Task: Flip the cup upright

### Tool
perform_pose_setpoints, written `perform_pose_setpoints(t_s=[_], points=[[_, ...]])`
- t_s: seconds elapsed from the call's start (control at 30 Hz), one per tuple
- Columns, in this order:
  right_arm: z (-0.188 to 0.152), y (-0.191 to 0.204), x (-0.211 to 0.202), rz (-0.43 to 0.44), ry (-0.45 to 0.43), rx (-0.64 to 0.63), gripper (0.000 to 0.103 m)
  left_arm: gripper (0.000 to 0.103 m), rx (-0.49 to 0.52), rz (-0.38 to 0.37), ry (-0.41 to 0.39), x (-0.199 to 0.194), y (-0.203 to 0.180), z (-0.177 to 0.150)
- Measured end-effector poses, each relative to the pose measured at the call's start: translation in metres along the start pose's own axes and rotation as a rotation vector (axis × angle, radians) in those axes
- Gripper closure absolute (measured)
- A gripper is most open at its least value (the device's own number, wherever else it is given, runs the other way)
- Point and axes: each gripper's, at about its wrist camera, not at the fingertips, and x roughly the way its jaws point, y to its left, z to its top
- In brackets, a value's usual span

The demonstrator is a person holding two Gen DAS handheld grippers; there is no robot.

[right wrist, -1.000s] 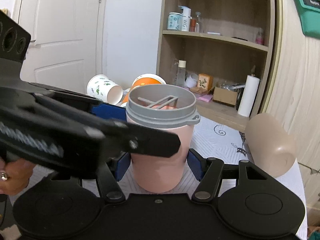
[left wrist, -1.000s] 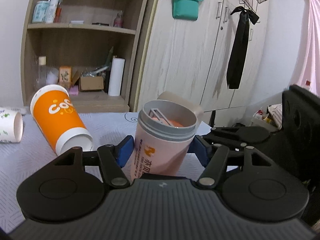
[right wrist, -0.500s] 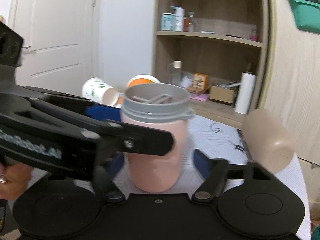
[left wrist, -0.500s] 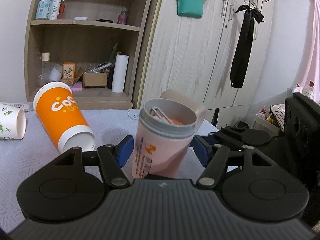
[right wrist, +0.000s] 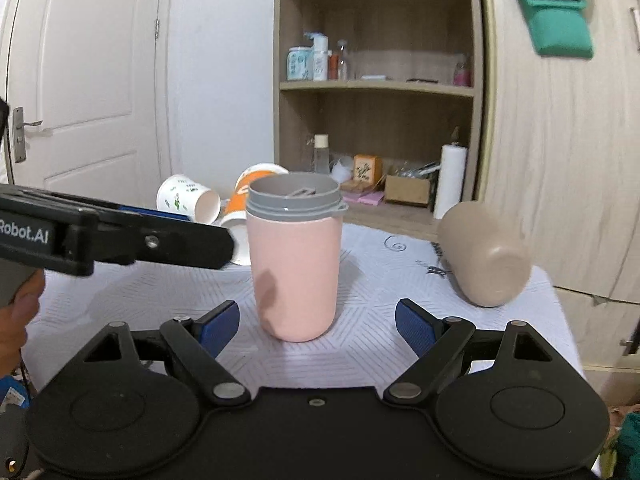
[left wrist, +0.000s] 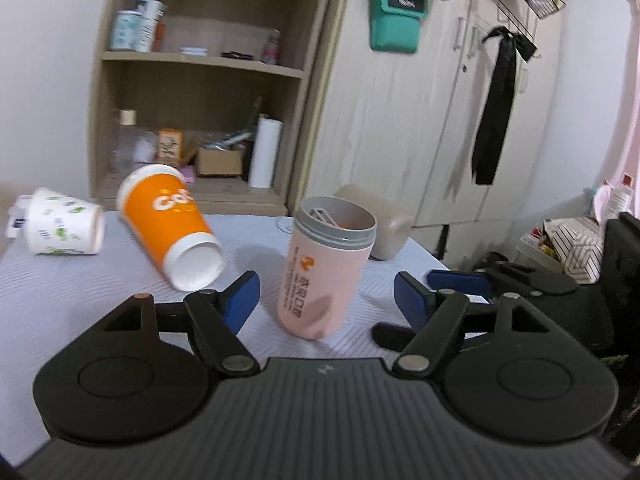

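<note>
Pink cup [right wrist: 295, 268] is seen upright on the counter [right wrist: 380, 344], both hand-held grippers [left wrist: 325, 294] [right wrist: 316, 324] spread apart, so withdrawal is judged next.

We are seeing the tumbler [right wrist: 294, 264] standing upright on the table [right wrist: 160, 288], between two paper cups [left wrist: 170, 222] lying to its left and a mug [right wrist: 482, 254] lying to its right.

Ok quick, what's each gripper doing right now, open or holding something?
Left gripper: open, holding nothing; the pink cup stands free between its fingers.
Right gripper: open, holding nothing.
</note>
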Motion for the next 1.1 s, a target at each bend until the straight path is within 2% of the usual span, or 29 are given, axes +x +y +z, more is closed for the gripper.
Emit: perform_pose_setpoints(t_s=[0.37,0.57,0.7,0.97,1.1], points=[[0.009,0.031,-0.075,-0.103,-0.117,0.001,0.014,0.029,0.030,0.201,-0.071,-0.067,-0.014,-0.008],[0.005,0.047,-0.099,-0.197,-0.152,0.019,0.014,0.028,0.011,0.243,-0.099,-0.095,-0.015,-0.015],[0.004,0.057,-0.108,-0.251,-0.161,0.011,0.014,0.023,0.023,0.286,-0.116,-0.105,-0.019,-0.019],[0.007,0.066,-0.119,-0.294,-0.176,0.031,0.013,0.015,0.041,0.323,-0.116,-0.115,-0.024,-0.022],[0.007,0.071,-0.120,-0.301,-0.175,0.040,0.013,0.007,0.038,0.342,-0.111,-0.117,-0.021,-0.021]])
